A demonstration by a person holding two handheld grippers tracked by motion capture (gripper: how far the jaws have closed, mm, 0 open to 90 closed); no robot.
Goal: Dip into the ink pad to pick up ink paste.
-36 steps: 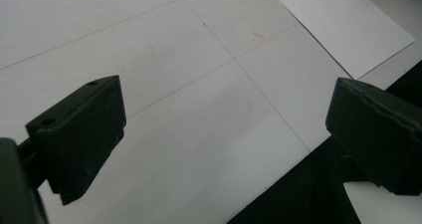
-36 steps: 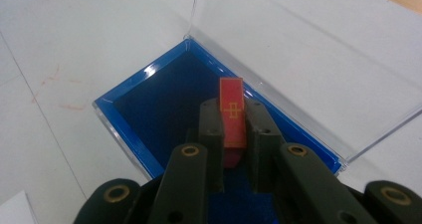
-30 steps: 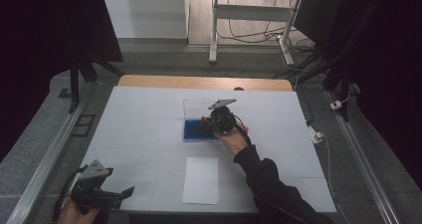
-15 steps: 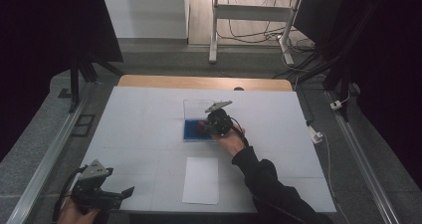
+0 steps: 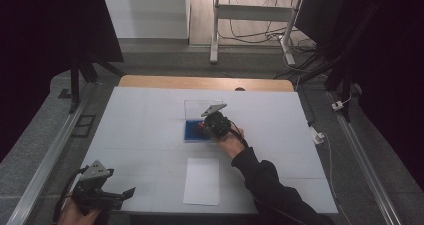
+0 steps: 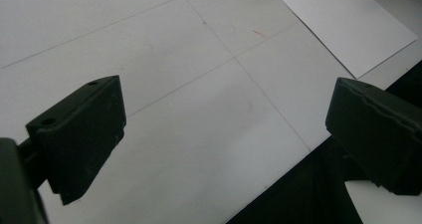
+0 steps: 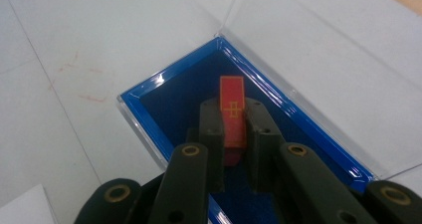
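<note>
I see a white sheet of paper (image 5: 201, 181) lying flat near the tabletop's (image 5: 140, 120) front edge. Cables (image 5: 260, 34) trail on the floor beyond its far edge.

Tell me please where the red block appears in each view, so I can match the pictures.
High view: red block, a small spot in the blue box at table centre, by the right gripper.
Right gripper view: centre, clamped between the jaws, over the box.
Left gripper view: table and white paper.
Shared landmark: the blue box.

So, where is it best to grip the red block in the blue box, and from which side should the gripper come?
Grip the red block on its two long flat sides, coming from above through the open top of the blue box. It is narrow and its sides are parallel, as the right gripper holds it now.
</note>
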